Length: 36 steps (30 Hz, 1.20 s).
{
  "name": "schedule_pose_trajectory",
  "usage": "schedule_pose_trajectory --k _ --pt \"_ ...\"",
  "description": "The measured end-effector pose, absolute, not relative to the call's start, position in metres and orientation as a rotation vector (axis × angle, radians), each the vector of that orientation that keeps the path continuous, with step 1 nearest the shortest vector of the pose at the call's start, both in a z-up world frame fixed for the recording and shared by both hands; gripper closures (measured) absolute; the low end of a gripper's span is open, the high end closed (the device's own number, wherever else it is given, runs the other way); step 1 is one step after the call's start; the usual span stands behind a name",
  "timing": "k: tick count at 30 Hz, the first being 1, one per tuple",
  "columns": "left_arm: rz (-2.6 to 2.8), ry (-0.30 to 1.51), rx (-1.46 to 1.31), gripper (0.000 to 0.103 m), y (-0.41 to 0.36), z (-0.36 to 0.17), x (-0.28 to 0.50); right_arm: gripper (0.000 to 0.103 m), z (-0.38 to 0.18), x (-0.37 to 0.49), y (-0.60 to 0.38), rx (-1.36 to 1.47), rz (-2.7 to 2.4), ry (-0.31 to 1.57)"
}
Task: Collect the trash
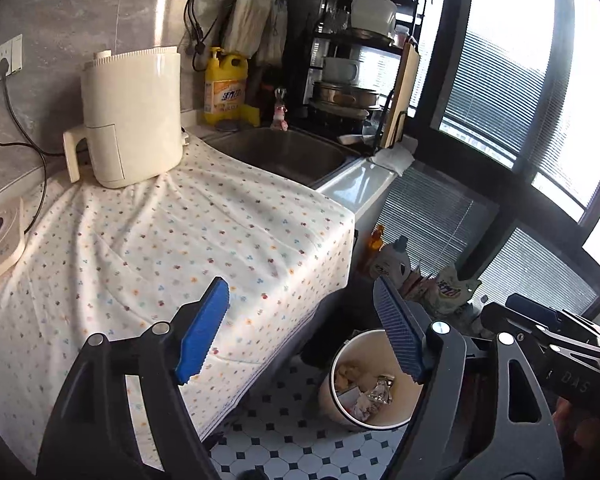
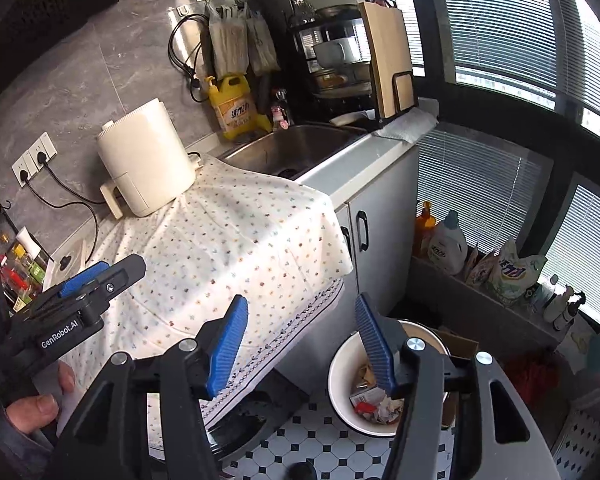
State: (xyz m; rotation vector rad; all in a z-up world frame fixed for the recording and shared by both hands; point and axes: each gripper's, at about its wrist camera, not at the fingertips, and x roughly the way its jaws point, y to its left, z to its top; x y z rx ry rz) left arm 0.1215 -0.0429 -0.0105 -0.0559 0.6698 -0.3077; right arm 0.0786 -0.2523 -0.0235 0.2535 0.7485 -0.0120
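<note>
A white waste bin (image 1: 342,354) stands on the tiled floor beside the counter, holding crumpled paper and foil trash (image 1: 374,394). My left gripper (image 1: 300,328) hangs above the counter's edge and the bin. It is open, with nothing between its blue pads. In the right wrist view the same bin (image 2: 342,372) shows paper and red scraps (image 2: 376,404) inside. My right gripper (image 2: 300,344) is open and empty above it. The left gripper (image 2: 108,272) appears at that view's left, held by a hand (image 2: 36,404). The right gripper (image 1: 516,308) shows at the left wrist view's right edge.
A floral cloth (image 1: 160,240) covers the counter. A cream air fryer (image 1: 132,116) stands at its back, next to a steel sink (image 1: 284,152), a yellow detergent jug (image 1: 225,88) and a dish rack (image 1: 356,80). Bottles and bags (image 2: 452,244) line the window ledge.
</note>
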Motion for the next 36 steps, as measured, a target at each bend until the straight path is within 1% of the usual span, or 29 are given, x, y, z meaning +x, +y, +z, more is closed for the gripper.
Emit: schedule_pose_trajectory --k 6,10,15,17,20,25,27,30,36 --pt "-0.292 0.635 -0.038 0.023 -0.005 0.005 0.122 0.041 -0.004 0.081 -0.212 0.254 -0.019 0.708" --pt "-0.284 0.606 -0.013 0.02 0.013 0.016 0.118 0.033 0.005 0.078 -0.188 0.25 -0.017 0.688" --pt "-0.262 0.572 -0.022 0.018 0.029 0.029 0.1 0.03 0.017 0.069 -0.168 0.236 0.004 0.661" --pt "-0.246 0.55 -0.026 0.016 0.032 0.033 0.089 0.026 0.023 0.061 -0.163 0.224 0.017 0.637" --pt "-0.221 0.539 -0.043 0.015 0.036 0.036 0.07 0.026 0.03 0.048 -0.161 0.22 0.03 0.62" --pt "-0.207 0.519 -0.033 0.012 0.035 0.037 0.04 0.021 0.036 0.019 -0.159 0.215 0.049 0.6" --pt "-0.2 0.517 -0.049 0.011 0.036 0.036 0.029 0.02 0.036 0.008 -0.159 0.209 0.054 0.599" --pt "-0.191 0.507 -0.042 0.008 0.035 0.035 0.011 0.016 0.035 -0.007 -0.159 0.203 0.054 0.595" --pt "-0.193 0.507 -0.052 0.006 0.03 0.031 -0.012 0.008 0.034 -0.037 -0.166 0.187 0.031 0.584"
